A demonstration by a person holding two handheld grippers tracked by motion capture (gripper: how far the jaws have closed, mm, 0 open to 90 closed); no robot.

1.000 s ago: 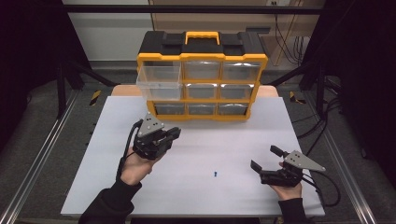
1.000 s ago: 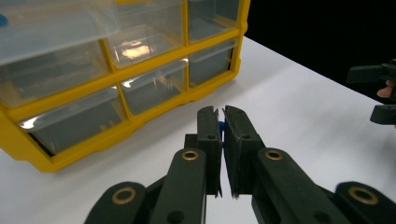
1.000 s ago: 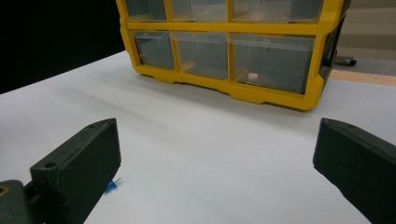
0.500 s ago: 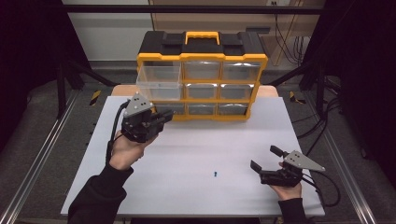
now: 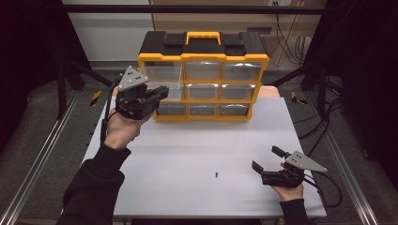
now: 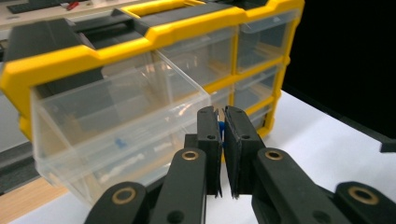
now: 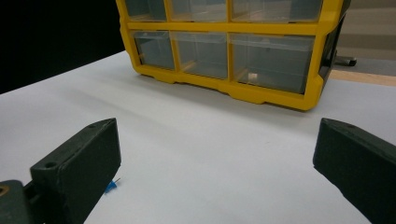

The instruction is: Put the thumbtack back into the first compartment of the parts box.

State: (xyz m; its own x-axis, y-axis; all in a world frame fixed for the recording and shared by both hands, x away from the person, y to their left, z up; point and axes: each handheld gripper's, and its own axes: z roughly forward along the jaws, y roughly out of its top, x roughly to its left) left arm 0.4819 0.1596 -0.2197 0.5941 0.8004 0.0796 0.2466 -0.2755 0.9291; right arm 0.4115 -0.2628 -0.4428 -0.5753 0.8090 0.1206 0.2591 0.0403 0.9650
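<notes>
Right in front of the left gripper (image 6: 220, 140) sits the pulled-out clear drawer (image 6: 116, 135), a bit to its left and lower in the left gripper view, open top facing up. Its jaws are pinched tight on a tiny blue pin (image 6: 221, 129), so I'd guess the next move is a short hop over the drawer's rim, then let go. That hand is way nearer to the organizer (image 5: 202, 77) than the other. Over by the right gripper (image 5: 268, 162), jaws spread wide, holding nothing, a second blue pin (image 5: 216, 175) lies on the table (image 5: 187, 150) just to its left
</notes>
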